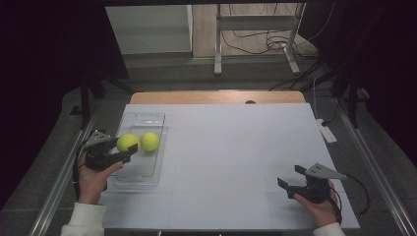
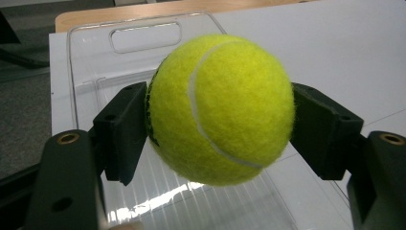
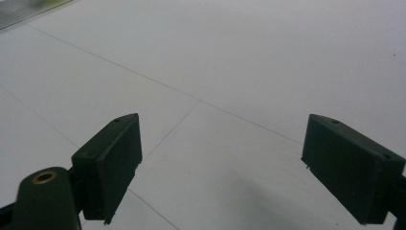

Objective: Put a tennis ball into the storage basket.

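Two black jaws of the left gripper (image 2: 218, 132) were clamped on a fuzzy yellow-green tennis ball (image 2: 220, 108), held above the clear plastic tray (image 1: 129, 176). A second ball (image 1: 150, 141) lay at its three o'clock. The right gripper (image 1: 293, 180) was spread wide, unladen. A low, gentle release would be advised.

Fuzzy felt ball (image 2: 222, 108), clear glossy plastic tray (image 2: 91, 57), matt blk pads.

free: white counter (image 1: 236, 147) lay bare between tray and right claw (image 1: 291, 180) | obstacles: clear tray (image 1: 142, 169) at left edge, second tennis ball (image 1: 150, 140) inside it
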`<state>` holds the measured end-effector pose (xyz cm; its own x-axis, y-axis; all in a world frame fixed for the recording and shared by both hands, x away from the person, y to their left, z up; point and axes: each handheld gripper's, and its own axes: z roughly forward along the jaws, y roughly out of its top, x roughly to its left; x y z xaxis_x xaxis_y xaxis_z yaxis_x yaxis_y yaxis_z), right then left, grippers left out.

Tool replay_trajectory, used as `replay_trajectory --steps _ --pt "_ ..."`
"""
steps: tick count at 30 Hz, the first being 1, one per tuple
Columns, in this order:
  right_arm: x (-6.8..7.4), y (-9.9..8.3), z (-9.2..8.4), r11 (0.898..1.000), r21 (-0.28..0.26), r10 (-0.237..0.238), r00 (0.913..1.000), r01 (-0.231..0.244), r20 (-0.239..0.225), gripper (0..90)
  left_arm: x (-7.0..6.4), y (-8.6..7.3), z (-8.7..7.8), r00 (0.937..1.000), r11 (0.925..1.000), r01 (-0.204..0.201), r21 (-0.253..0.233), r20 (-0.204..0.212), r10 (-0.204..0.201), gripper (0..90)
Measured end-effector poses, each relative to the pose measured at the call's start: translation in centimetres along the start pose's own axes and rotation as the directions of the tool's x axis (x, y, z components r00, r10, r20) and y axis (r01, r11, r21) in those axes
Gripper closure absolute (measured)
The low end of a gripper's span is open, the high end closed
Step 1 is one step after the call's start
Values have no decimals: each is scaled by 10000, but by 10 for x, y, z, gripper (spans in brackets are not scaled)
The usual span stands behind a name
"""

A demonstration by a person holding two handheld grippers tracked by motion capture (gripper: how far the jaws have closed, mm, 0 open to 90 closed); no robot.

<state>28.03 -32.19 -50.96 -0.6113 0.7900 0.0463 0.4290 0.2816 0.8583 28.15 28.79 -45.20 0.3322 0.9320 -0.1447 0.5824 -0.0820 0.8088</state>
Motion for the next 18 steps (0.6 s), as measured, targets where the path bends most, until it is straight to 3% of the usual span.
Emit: replay_trajectory --steps 18 --pt "0 0 0 10000 5 7 10000 -7 -6 142 3 -6 9 9998 9983 -28 585 -204 40 272"
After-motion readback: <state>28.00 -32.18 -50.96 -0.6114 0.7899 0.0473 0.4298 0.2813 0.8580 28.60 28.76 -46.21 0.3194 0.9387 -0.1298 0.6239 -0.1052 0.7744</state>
